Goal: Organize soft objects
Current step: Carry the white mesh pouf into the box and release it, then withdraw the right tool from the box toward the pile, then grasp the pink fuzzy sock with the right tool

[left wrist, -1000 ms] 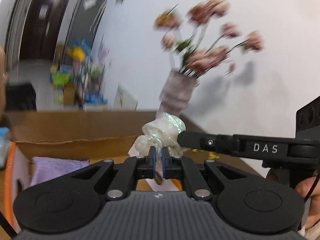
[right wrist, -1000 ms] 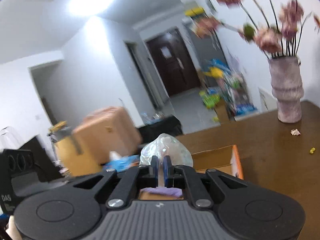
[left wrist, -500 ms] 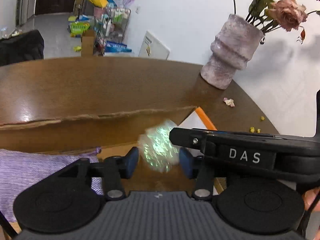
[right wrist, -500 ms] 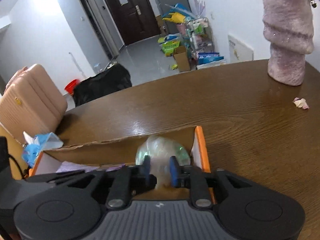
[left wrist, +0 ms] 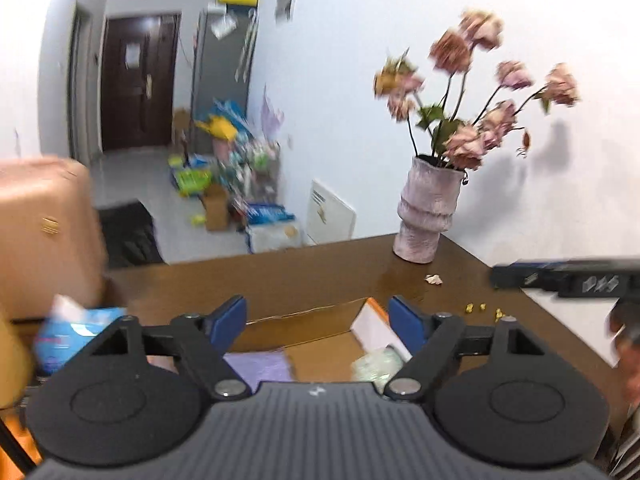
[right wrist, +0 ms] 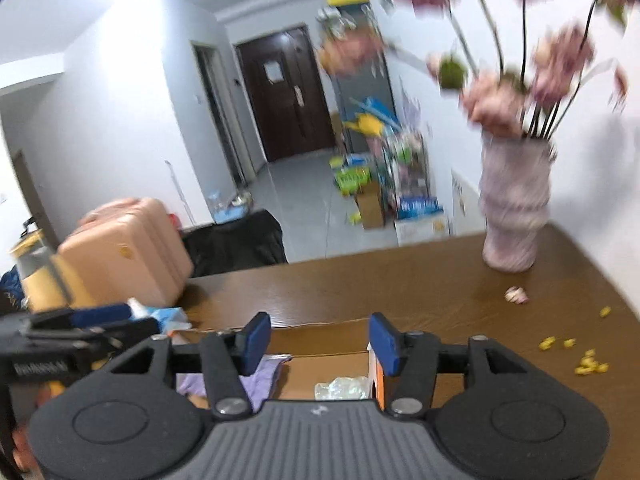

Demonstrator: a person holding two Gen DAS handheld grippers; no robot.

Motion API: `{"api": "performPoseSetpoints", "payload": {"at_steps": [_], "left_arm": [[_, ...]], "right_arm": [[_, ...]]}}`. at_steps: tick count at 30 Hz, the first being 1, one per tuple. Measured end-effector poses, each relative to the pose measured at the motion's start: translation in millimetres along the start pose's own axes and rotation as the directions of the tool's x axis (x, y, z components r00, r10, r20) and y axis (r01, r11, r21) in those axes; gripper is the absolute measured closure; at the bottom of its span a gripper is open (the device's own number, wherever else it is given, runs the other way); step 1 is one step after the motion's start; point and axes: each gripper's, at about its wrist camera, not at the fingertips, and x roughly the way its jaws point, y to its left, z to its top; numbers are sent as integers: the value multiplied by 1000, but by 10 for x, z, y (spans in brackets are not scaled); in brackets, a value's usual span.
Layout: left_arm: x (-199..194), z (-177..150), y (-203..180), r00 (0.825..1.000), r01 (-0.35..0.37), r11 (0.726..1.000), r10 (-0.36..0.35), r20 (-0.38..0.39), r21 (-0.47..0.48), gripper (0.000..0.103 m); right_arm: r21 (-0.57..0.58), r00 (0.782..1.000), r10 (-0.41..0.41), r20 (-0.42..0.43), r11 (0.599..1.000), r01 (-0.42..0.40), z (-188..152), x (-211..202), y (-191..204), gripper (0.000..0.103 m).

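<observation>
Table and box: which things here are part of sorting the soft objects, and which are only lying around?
Job:
plastic wad, in the box
purple cloth, in the box
box
left gripper and right gripper, both open and empty

Lying about:
vase
yellow crumbs
petal
tissue pack
suitcase

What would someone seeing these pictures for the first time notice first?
Probably the pink vase of dried flowers at the far right of the brown table. Next, the open left gripper and right gripper above the cardboard box, where a crumpled plastic bag lies beside a purple cloth.
</observation>
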Motion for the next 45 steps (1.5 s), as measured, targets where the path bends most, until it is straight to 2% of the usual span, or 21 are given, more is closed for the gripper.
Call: {"api": "performPoseSetpoints", "payload": {"at_steps": [6,8,9,12,14,19,23,25,26,27,29,30,33,35,38,41,45], "left_arm": [[-1065,-357,8,993,-106,992,101,69,75,14],[-1381,-507,-4,988,-126,988,117,99,90,12],[-1516,-586,-14,985,-137,986,126,115,93,11],[-1929,-868,6,973,-174,982,161,164,67,8],[-2210,-1133,57,963,-178,984,169,209,24,6],[-2754,-1957,76,941,-198,979,205,270,-52,2],[-3051,-2585,-23,906,-301,953,279,318,21,0],[-3160,-2809,-88,894,-344,937,311,324,51,0],[-3216,-2895,-104,890,-345,937,311,334,48,0],[-3260,-2956,-108,894,-331,942,297,336,48,0],[-3296,-2996,-99,910,-294,954,260,322,59,0],[-3282,-2978,-103,913,-290,955,255,318,69,0],[-3172,-2920,-99,898,-334,941,300,321,55,0],[-3065,-2901,-51,907,-311,949,282,313,46,0],[-2740,-2836,81,924,-281,960,267,275,12,0],[-2253,-2742,246,944,-245,969,248,217,-41,0],[-1447,-2542,536,987,-92,987,108,119,-130,0]], "right_arm": [[-103,996,-7,91,995,16,-288,-1099,240,39],[-144,993,-5,118,989,22,-432,-1400,328,29],[-161,991,-3,132,987,25,-516,-1516,371,29],[-196,988,8,157,980,23,-774,-1808,500,28],[-210,986,29,167,978,7,-959,-1994,580,22],[-248,970,86,229,968,-27,-1694,-2419,676,20],[-295,957,112,267,955,-29,-2332,-2635,741,15],[-282,964,103,246,959,-31,-2628,-2662,759,15],[-255,968,102,231,966,-41,-2765,-2674,759,15],[-220,969,110,221,974,-60,-2907,-2696,757,15],[-171,970,126,209,981,-90,-3093,-2720,755,15],[-164,971,133,200,981,-101,-3147,-2720,761,15],[-174,975,141,171,979,-111,-3189,-2668,822,15],[-194,978,120,172,977,-86,-3181,-2597,886,16],[-197,979,140,145,974,-111,-3147,-2389,970,17],[-214,980,175,94,965,-152,-3123,-1992,1131,21],[-266,982,186,19,948,-174,-3096,-1321,1466,34]]}}
